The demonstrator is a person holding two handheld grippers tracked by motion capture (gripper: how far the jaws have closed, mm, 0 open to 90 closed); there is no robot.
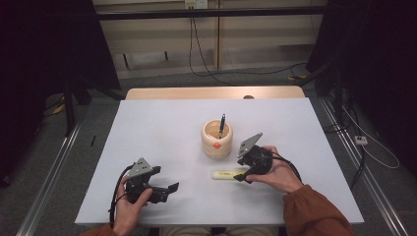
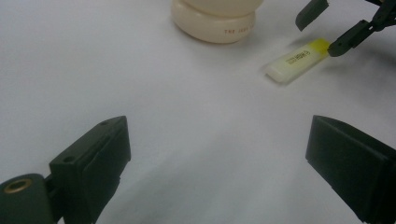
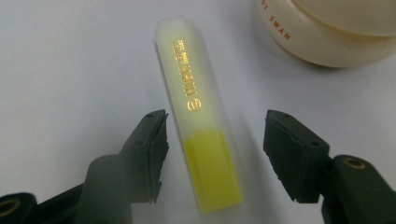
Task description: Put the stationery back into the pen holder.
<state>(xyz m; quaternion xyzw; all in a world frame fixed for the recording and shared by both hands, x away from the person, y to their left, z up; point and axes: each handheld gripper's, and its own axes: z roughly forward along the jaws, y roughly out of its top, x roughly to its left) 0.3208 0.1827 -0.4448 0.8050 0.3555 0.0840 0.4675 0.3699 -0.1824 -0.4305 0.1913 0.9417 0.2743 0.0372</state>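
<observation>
Highlighter (image 3: pixel 201 140) is what's being worked on here, a yellow one with a frosted cap, lying flat on the white table (image 1: pixel 162 128) a bit toward the near edge and right of centre, just in front of the round cream pen pot (image 1: pixel 217 139). The right gripper (image 3: pixel 212 154) is down at table level with its jaws straddling the yellow end, a gap on each side, so the pads aren't squeezing it yet. Looks to me like a grab lined up across the narrow width, which makes sense since the barrel lies flat and that's the easy way to pinch it. The pot stands upright near the middle of the table and already has a dark blue pen (image 1: pixel 222 125) standing in it, leaning on the rim, so my guess is the highlighter is headed in there too. There's room left in the pot as far as I can see. The left gripper (image 2: pixel 217 154) sits parked near the front left corner, jaws spread wide over bare table, holding nothing, probably just staying out of the way.
</observation>
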